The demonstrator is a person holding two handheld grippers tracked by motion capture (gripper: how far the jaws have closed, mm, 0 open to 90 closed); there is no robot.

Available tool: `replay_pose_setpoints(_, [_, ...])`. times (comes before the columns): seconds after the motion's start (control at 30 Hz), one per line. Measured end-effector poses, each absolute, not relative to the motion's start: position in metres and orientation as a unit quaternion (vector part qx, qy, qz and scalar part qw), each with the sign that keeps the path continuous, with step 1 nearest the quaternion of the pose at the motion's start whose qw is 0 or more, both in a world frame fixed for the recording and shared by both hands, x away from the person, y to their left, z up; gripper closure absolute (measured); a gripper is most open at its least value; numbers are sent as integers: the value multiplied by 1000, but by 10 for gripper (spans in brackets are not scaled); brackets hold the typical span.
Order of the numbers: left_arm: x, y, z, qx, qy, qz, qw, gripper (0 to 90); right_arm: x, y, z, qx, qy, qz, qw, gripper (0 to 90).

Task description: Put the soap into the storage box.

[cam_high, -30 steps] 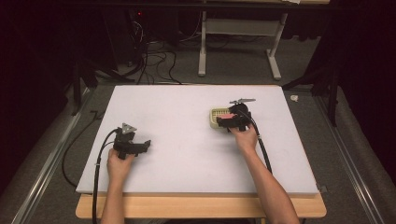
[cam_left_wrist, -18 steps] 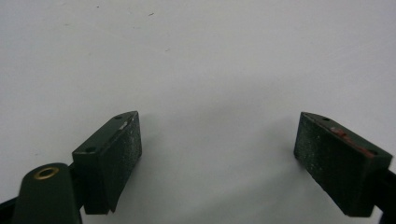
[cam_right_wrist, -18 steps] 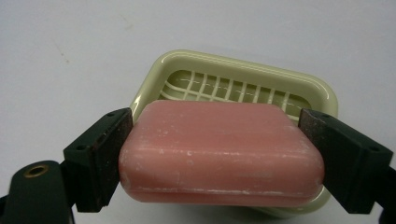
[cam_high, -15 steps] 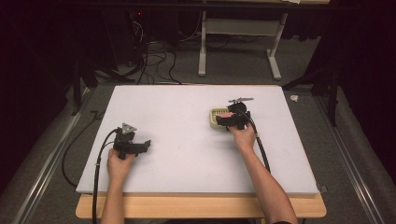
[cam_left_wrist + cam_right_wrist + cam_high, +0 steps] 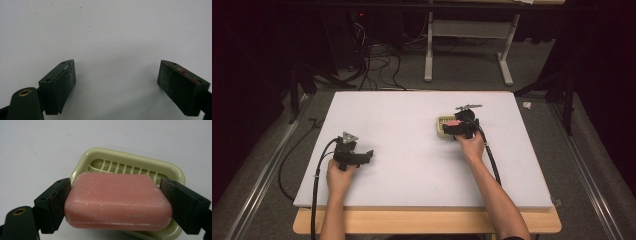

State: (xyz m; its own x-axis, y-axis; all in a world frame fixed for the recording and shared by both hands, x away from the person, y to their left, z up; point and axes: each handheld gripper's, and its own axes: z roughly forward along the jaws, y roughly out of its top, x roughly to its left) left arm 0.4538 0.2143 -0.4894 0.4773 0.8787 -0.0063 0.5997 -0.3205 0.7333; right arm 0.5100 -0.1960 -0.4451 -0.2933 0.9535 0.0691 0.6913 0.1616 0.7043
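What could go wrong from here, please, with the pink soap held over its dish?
The right gripper pinches the pink soap only at its two rounded ends, so the bar may slip or twist. The soap dish lies loose on the white table and might shift if bumped. The left gripper is open, far away, unable to steady it.

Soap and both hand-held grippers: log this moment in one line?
right hand-held gripper: shut on soap, over dish | left hand-held gripper: open, empty, over table

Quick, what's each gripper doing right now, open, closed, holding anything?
Left gripper: open, nothing between its jaws, over the bare white table.
Right gripper: shut on the pink soap bar, above the soap dish.
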Motion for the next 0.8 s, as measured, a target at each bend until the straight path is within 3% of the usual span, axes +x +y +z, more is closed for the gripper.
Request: replay_pose_setpoints(0.8, [454, 214, -489, 787, 470, 202, 345, 155, 507, -198, -445, 556, 733, 336, 202, 121])
